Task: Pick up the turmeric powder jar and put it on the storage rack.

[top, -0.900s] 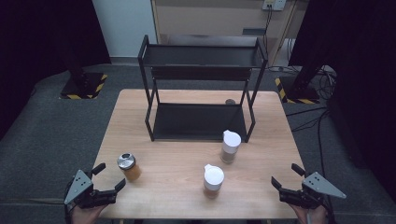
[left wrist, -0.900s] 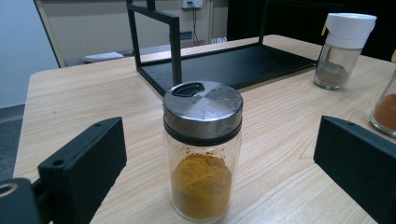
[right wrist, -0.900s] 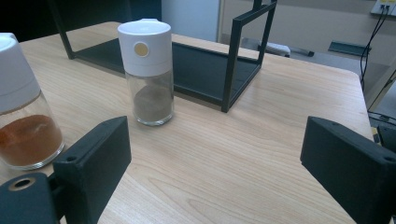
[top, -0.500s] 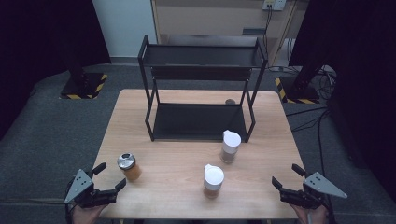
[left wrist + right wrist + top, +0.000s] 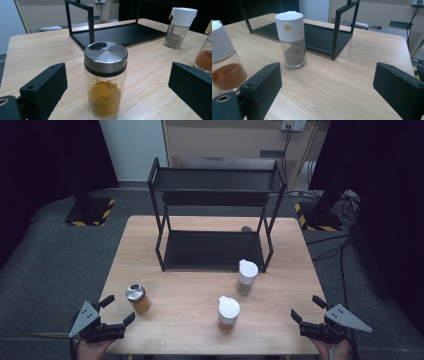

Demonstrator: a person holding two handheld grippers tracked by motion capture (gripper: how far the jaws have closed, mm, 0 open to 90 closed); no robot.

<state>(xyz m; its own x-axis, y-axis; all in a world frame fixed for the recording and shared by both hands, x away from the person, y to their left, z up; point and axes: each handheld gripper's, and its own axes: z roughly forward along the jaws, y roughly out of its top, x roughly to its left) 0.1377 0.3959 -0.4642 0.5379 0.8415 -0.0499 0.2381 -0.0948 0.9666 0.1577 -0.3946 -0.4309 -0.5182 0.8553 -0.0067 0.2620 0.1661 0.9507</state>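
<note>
The left gripper (image 5: 117,316) waited at the near left corner of the table (image 5: 200,245), its jaws wide apart and empty, pointing at the yellow spice jar (image 5: 105,80), which stood upright just in front of them, untouched. The right gripper (image 5: 310,312) stood at the near right corner, jaws also spread with nothing between. The jar looked like smooth glass with a metal lid (image 5: 105,56), so probably light but slippery and breakable. I think the best place to take it was the straight glass wall below the lid, squeezed gently, keeping it upright because the lid has an open hole.
</note>
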